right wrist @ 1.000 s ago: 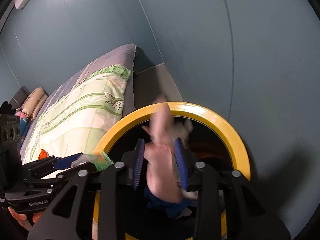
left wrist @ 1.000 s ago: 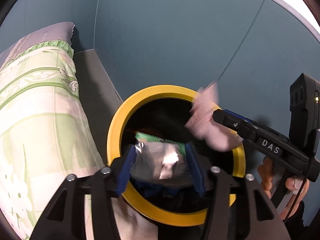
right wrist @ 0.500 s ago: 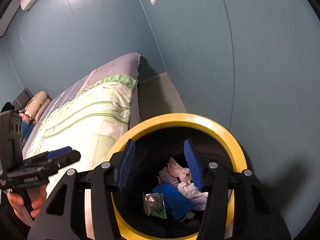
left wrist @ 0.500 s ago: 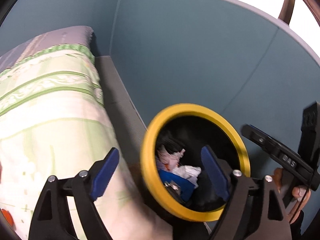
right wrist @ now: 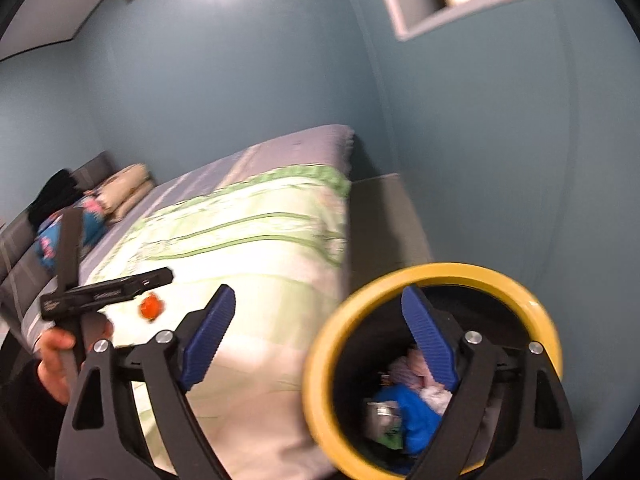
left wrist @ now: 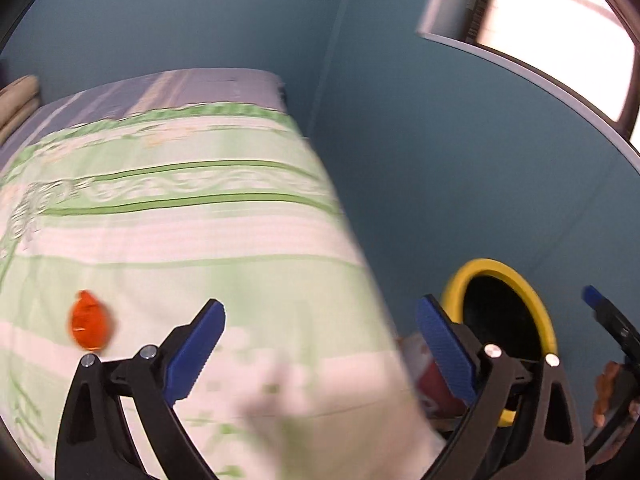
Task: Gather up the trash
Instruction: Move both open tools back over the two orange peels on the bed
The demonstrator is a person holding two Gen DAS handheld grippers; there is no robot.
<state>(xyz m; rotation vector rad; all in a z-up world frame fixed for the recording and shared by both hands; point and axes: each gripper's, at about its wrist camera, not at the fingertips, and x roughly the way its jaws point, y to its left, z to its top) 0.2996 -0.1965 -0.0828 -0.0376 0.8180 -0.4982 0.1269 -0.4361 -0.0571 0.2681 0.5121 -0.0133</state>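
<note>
Plainly, both tools are opening wide with nothing between their ribbed blue pads: the left gripper over the green-striped quilt, the right gripper beside the yellow-rimmed bin. Crumpled trash — pink, blue, foil — lies inside; an orange scrap rests on the quilt.

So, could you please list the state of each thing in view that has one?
left gripper: jaws opening, nothing between them.
right gripper: jaws opening, nothing between them.
yellow-rimmed bin: lidless, trash inside.
orange wrapper: lying on the bed, not picked up.
bed: covered by a green patterned quilt.
</note>
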